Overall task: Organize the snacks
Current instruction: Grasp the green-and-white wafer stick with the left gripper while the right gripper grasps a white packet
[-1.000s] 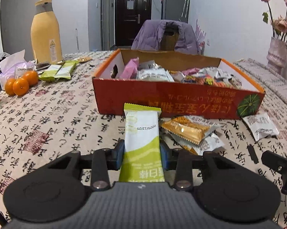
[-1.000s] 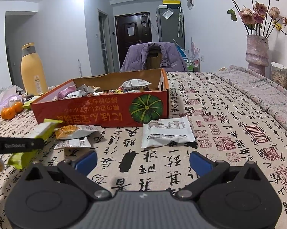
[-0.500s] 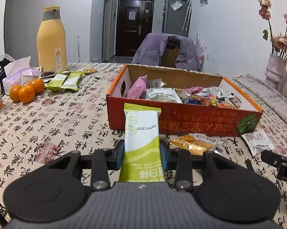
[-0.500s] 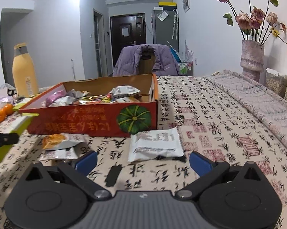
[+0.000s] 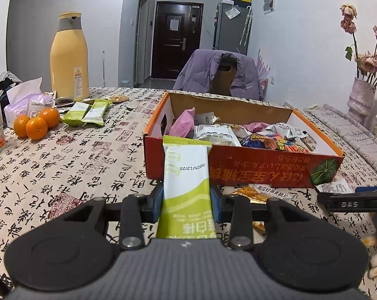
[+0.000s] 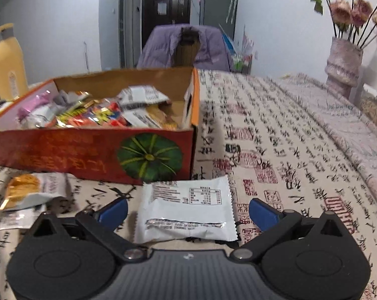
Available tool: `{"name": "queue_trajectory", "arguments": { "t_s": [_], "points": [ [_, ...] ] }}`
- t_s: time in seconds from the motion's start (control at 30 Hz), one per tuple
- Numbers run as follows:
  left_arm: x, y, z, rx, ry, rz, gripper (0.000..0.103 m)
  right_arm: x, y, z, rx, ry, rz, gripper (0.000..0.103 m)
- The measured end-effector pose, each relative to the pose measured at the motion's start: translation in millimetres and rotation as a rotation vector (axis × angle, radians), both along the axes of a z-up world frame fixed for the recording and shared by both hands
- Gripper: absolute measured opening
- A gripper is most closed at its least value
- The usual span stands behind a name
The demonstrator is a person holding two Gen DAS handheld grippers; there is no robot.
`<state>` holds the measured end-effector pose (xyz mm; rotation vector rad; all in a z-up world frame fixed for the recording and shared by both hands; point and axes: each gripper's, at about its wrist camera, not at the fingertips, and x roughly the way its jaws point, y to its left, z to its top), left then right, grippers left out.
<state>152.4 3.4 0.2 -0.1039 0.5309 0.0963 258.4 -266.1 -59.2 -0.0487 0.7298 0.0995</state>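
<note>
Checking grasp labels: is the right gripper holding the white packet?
No, the right gripper is open, with the white packet lying flat on the tablecloth between its jaws.

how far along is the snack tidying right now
Many packets already lie in the orange box. In hand: the left gripper clamps a green-white snack bar; the open right gripper straddles a white packet. Left: a gold packet and two green bars on the table.

Left tool (image 5: 186,200) clamped tight, level over the table; right tool (image 6: 187,209) spread wide, low.
</note>
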Motion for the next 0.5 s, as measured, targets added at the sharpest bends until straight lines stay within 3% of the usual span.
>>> {"name": "queue_trajectory", "arguments": {
  "t_s": [0.5],
  "points": [
    [-5.9, -4.9, 6.9, -0.008, -0.022, -0.021, 0.038, 9.0, -0.8, -4.2, 0.036, 0.029, 0.005, 0.103]
  ]
}}
